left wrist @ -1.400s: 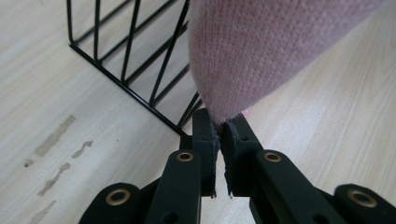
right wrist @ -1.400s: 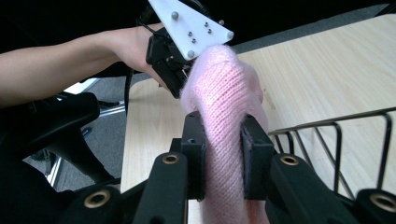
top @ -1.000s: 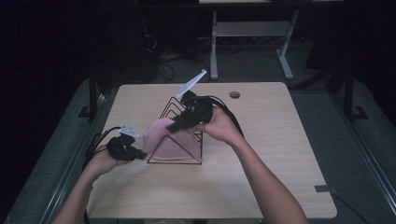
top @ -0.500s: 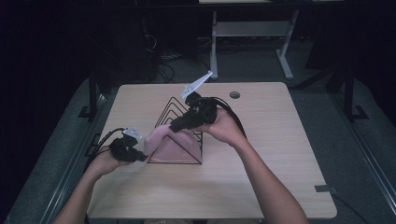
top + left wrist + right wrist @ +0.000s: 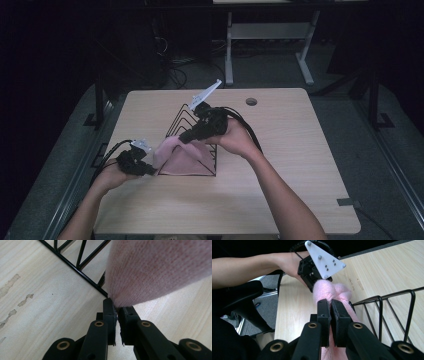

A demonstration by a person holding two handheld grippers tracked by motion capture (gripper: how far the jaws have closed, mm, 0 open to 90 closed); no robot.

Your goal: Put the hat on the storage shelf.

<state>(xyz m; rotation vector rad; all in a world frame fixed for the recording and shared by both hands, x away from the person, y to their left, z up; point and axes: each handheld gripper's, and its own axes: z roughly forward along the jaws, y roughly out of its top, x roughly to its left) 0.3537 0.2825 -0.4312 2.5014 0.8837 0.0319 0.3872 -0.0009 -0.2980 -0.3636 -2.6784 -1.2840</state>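
High view: a wooden table [image 5: 300, 165] bears a black wire rack [image 5: 192, 142] with a pink knit cloth [image 5: 180, 157] draped over its near end. The left gripper [image 5: 147, 170] lies low at the rack's left corner, touching the cloth's left edge. The right gripper [image 5: 187, 136] points down and to the left at the top of the cloth, above the rack's wires.

Left gripper view: the left gripper [image 5: 117, 308] has its jaws pressed together on a corner of the cloth [image 5: 160, 270], which rises from the tips and hangs over the rack's base wire [image 5: 75, 271] and the table [image 5: 45, 302].

Right gripper view: the right gripper [image 5: 330, 307] has just been closing its jaws, and they now pinch a fold of the cloth [image 5: 332, 291]; the fabric bunches above the tips and runs down between them. Beyond it, the left gripper [image 5: 315, 277] touches the same cloth. The rack [image 5: 392, 312] stands at right.
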